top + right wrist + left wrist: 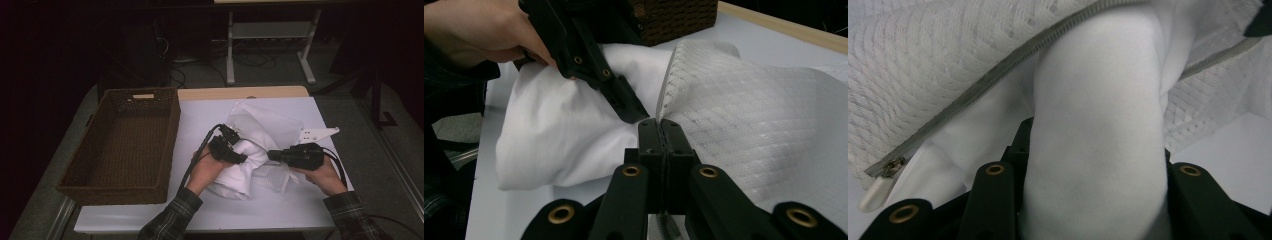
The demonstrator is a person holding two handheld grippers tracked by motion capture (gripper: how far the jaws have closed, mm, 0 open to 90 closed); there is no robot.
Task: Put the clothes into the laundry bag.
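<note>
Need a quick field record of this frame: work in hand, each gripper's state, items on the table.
work: white cloth being pushed into a zippered mesh bag
left gripper: jaws clamped on a roll of the cloth, at the bag's open zipper
right gripper: shut on the bag's edge beside the opening
basket: brown wicker, at the table's left, nothing visible inside
table: white top

A plain white cloth (235, 175) sits beside a white mesh bag (267, 127) with a grey zip (993, 75); at nine o'clock, a dark brown woven basket (117, 185). Both grippers black; sleeves (172, 217) dark plaid.
</note>
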